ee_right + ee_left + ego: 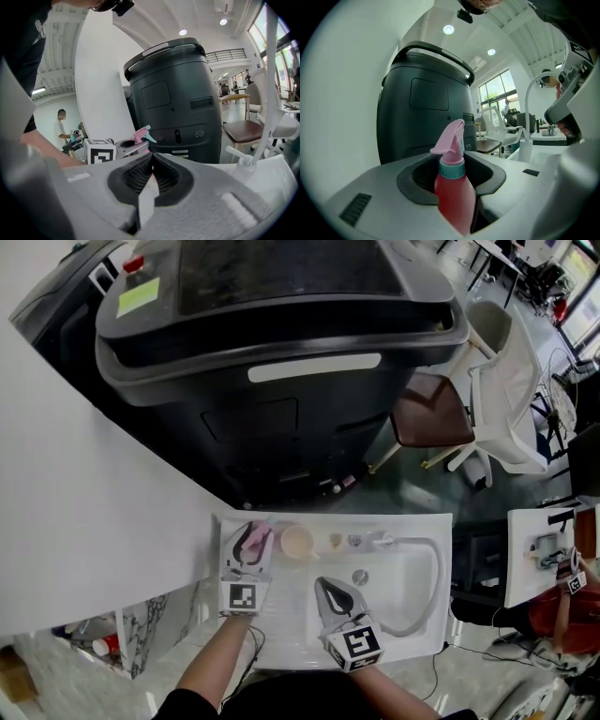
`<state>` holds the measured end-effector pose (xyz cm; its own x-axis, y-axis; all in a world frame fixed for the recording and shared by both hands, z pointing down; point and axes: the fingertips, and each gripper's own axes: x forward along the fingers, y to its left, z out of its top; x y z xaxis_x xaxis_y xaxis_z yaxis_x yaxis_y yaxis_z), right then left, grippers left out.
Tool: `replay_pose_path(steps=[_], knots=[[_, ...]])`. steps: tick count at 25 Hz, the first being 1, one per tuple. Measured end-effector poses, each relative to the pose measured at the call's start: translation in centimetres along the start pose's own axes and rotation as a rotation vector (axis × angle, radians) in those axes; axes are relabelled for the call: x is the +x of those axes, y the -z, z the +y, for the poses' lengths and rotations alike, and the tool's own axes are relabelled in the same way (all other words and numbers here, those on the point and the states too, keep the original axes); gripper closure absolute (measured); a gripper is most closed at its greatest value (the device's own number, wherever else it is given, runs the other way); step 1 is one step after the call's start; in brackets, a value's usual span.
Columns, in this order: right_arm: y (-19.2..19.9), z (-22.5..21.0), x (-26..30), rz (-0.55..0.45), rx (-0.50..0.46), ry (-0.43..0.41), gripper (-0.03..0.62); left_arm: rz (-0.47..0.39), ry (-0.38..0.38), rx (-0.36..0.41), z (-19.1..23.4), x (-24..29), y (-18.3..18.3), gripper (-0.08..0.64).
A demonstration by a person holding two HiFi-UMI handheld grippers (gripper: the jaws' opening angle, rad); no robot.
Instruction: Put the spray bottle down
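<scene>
Your left gripper (250,540) has its jaws closed against the red body of the spray bottle (452,192), which stands upright between them with its pink trigger head on top. In the head view you hold the bottle at the back left corner of the white sink (424,521), just beside a pale cup (297,542); whether its base touches the rim cannot be told. Your right gripper (152,171) hangs over the basin, jaws pressed together with nothing between them.

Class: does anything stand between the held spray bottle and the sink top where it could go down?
Nothing visible does. The left gripper holds the spray bottle at the sink top's rear left corner; a cup stands close beside it, to the right.
</scene>
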<state>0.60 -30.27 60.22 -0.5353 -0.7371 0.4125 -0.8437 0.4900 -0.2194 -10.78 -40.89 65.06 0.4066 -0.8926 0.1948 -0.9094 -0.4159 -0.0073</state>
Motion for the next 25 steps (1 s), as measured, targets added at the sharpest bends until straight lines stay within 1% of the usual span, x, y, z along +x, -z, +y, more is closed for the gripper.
replay_pose_path(steps=[2,4,8,11,15,17,22,25], knots=[[0.0,0.0,0.0,0.005,0.001,-0.002,0.594,0.009,0.004,0.01,-0.1,-0.1,0.2,0.38],[0.1,0.0,0.0,0.001,-0.001,-0.004,0.594,0.025,0.011,0.003,0.0,-0.2,0.6,0.374],[-0.2,0.5,0.0,-0.009,-0.007,-0.016,0.594,0.04,0.022,-0.018,0.2,-0.5,1.2,0.291],[-0.3,0.9,-0.3,-0.016,-0.007,-0.016,0.594,0.048,0.04,0.018,0.6,-0.9,2.3,0.265],[-0.6,1.8,-1.5,-0.032,-0.002,-0.013,0.594,0.032,0.009,-0.019,1.2,-2.8,2.2,0.256],[-1.0,2.2,-2.3,-0.046,-0.005,-0.007,0.594,0.036,0.006,-0.031,1.1,-4.2,1.8,0.256],[-1.2,3.9,-5.3,-0.08,-0.025,0.009,0.594,0.033,0.039,-0.093,-0.4,-9.2,0.3,0.256],[-0.9,5.2,-8.0,-0.096,-0.035,0.027,0.594,0.025,0.08,-0.149,-2.9,-13.0,-1.0,0.258]])
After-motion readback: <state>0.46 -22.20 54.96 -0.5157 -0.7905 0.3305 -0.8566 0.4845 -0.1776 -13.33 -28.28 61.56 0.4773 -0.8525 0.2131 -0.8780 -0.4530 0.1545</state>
